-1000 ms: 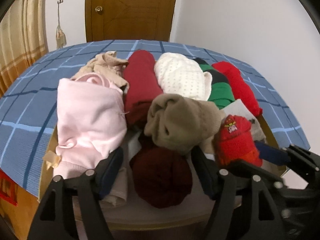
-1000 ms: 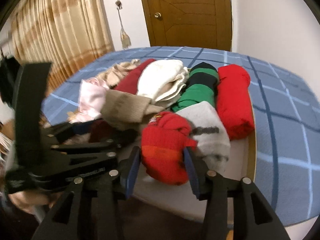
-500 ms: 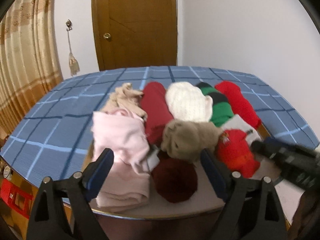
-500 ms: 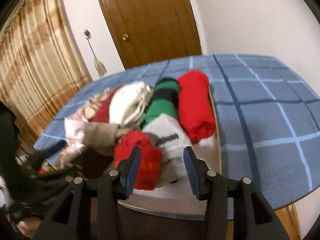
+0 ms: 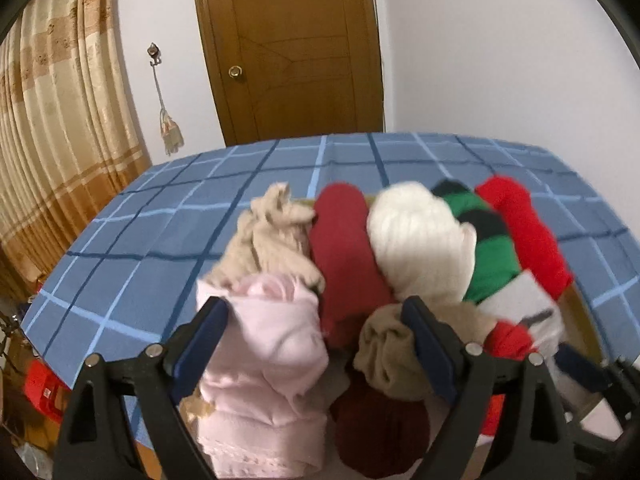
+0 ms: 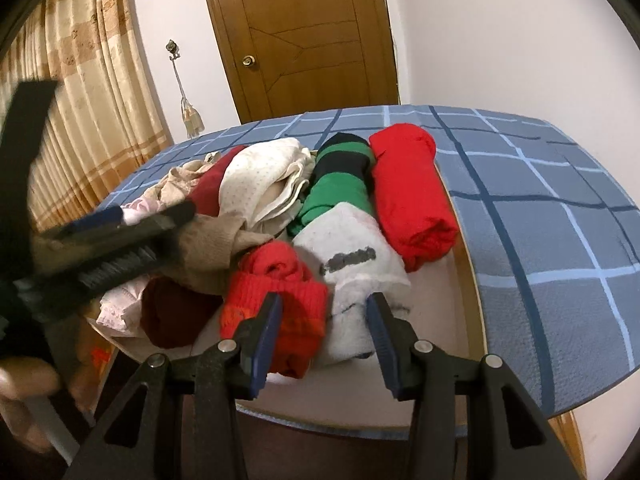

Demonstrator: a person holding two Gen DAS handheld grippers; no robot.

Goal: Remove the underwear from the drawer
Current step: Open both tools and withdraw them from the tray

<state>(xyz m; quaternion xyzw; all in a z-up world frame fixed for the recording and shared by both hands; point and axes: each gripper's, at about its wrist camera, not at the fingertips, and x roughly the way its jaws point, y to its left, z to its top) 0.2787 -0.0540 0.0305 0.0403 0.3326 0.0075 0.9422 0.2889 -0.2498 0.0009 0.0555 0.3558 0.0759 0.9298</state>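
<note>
An open drawer (image 6: pixel 466 264) holds several rolled pieces of underwear: a pink roll (image 5: pixel 272 344), a beige one (image 5: pixel 268 244), a dark red one (image 5: pixel 344 240), a white one (image 5: pixel 420 236), a green-and-black one (image 6: pixel 340 176), a bright red one (image 6: pixel 408 188), a grey-white one (image 6: pixel 356 256) and a red knit one (image 6: pixel 280 292). My left gripper (image 5: pixel 316 320) is open above the pink and tan (image 5: pixel 392 348) rolls. My right gripper (image 6: pixel 324 312) is open, over the red knit and grey-white rolls. Neither holds anything.
A blue checked cloth (image 6: pixel 540 208) covers the surface around the drawer. A brown door (image 5: pixel 288 48) and a white wall stand behind. A striped curtain (image 5: pixel 60 132) hangs at the left. The left gripper's body (image 6: pixel 100 240) crosses the right wrist view at the left.
Both grippers pulled back and rose half a second ago, then came forward over the rolls again. The left gripper now sits higher and further left than a second ago. The clothes have not moved.
</note>
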